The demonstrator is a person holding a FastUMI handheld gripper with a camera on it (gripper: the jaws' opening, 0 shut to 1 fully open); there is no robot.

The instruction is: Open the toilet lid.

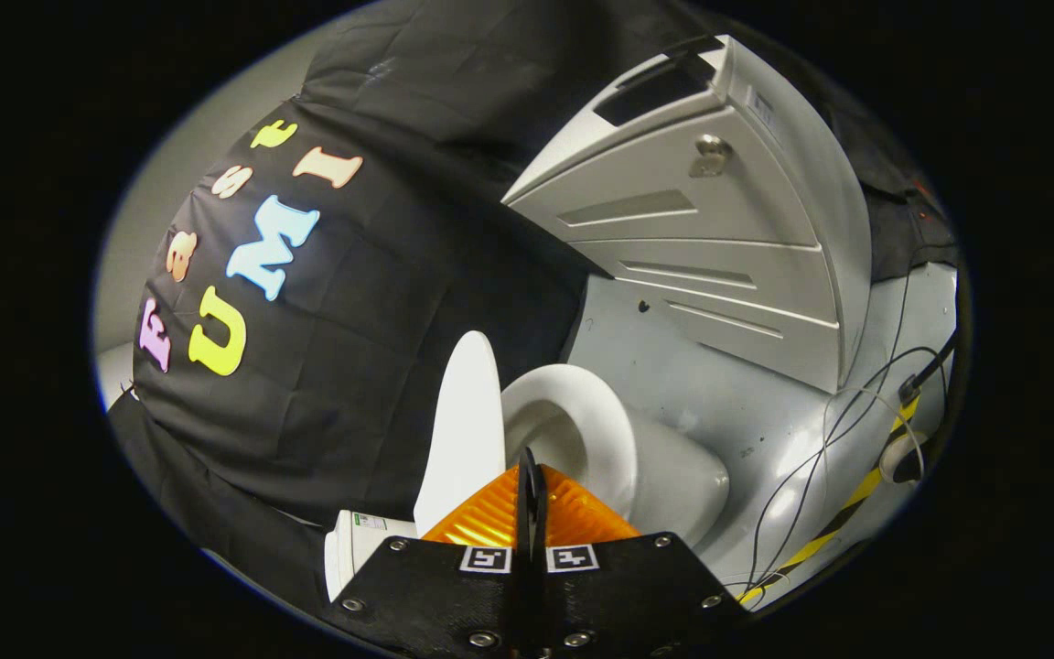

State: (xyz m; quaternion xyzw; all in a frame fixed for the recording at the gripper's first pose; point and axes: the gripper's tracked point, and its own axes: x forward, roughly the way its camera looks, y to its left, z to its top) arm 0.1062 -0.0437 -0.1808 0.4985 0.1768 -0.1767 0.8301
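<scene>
The view is rolled far to one side. A white toilet [673,476] stands on the grey floor just beyond my fingers. Its lid [467,430] is raised, standing up off the seat ring [582,430], and the bowl opening shows between them. The white tank [358,549] sits behind the lid, against the black cloth wall. My gripper [530,471] is just short of the seat ring, its two fingers pressed together with nothing between them.
A grey plastic drawer cabinet [719,229] with a keyhole stands past the toilet. Thin cables [820,448] and a yellow-black striped tape [847,503] lie on the grey floor [673,366] beside the bowl. The black cloth wall [353,320] runs behind the tank.
</scene>
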